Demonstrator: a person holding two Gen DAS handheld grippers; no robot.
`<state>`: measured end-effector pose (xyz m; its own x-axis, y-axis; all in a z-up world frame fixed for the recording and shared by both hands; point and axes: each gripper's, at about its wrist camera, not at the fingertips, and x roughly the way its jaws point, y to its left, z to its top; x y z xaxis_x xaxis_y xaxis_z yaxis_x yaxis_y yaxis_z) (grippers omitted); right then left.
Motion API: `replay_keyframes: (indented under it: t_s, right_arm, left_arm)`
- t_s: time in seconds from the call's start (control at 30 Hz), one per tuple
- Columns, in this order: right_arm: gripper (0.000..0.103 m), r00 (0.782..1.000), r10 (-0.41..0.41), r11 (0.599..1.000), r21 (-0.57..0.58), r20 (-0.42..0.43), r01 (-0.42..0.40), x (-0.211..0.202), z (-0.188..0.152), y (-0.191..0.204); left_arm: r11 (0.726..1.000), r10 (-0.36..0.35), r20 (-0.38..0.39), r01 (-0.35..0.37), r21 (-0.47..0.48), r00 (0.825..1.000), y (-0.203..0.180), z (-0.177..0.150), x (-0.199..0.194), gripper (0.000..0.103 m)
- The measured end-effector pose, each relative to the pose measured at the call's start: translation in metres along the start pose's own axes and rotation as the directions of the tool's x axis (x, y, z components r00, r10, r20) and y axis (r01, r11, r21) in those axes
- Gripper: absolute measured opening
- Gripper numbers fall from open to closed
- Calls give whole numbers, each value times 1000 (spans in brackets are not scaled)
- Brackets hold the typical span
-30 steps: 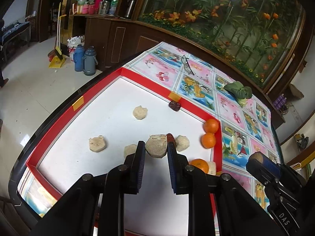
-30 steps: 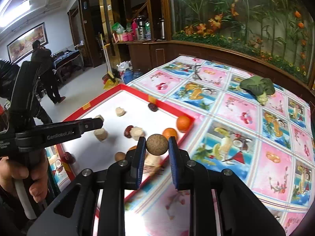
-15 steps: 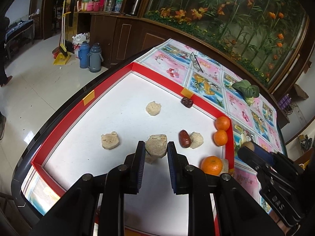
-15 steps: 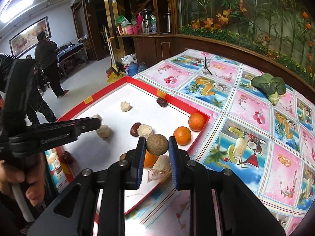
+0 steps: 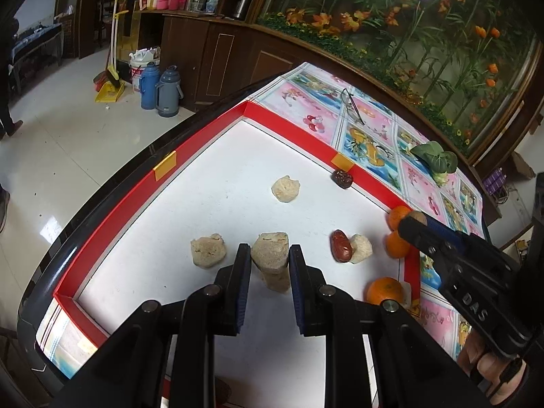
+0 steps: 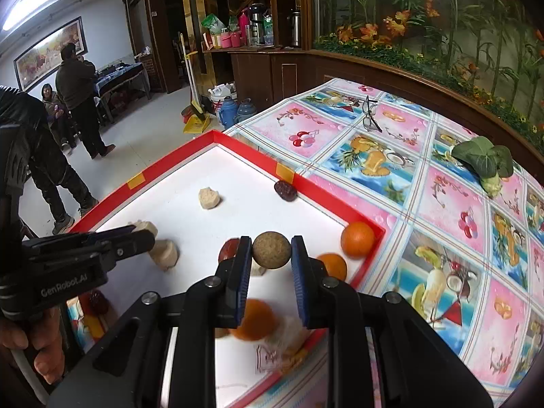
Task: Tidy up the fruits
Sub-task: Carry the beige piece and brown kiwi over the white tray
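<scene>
My left gripper (image 5: 268, 261) is shut on a beige crumbly chunk (image 5: 270, 251) and holds it over the white tray (image 5: 210, 176) with a red rim. My right gripper (image 6: 271, 255) is shut on a round brown fruit (image 6: 271, 250) above the tray's right side. On the tray lie more beige chunks (image 5: 286, 188) (image 5: 207, 251) (image 5: 361, 248), two red dates (image 5: 341, 244) (image 5: 342, 178) and three oranges (image 5: 384, 290) (image 5: 396, 244) (image 6: 357, 239). The right gripper shows in the left view (image 5: 413, 221), the left one in the right view (image 6: 136, 234).
The tray sits on a table with a fruit-print cloth (image 6: 442, 204). A leafy green vegetable (image 6: 484, 159) and glasses (image 6: 369, 115) lie on the cloth. Flasks and a dustpan (image 5: 108, 88) stand on the floor; people (image 6: 78, 98) stand beyond the table.
Both grippers have moved farther in over the tray with their loads still held. The tray's contents look unmoved.
</scene>
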<state>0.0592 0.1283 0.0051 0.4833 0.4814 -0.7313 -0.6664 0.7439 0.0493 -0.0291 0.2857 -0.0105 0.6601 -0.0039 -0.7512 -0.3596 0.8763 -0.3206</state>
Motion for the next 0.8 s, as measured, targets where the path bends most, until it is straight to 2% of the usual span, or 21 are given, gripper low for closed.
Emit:
replay_keyframes:
  t_s: [0.27, 0.8]
  right_arm:
    - [25, 999, -8, 1000, 20, -32, 9, 28, 12, -8]
    - [25, 998, -7, 1000, 30, -64, 8, 46, 16, -14]
  left_arm:
    - [1000, -11, -11, 11, 11, 1000, -4, 1, 6, 21]
    - [1000, -10, -20, 10, 15, 1000, -5, 4, 9, 21]
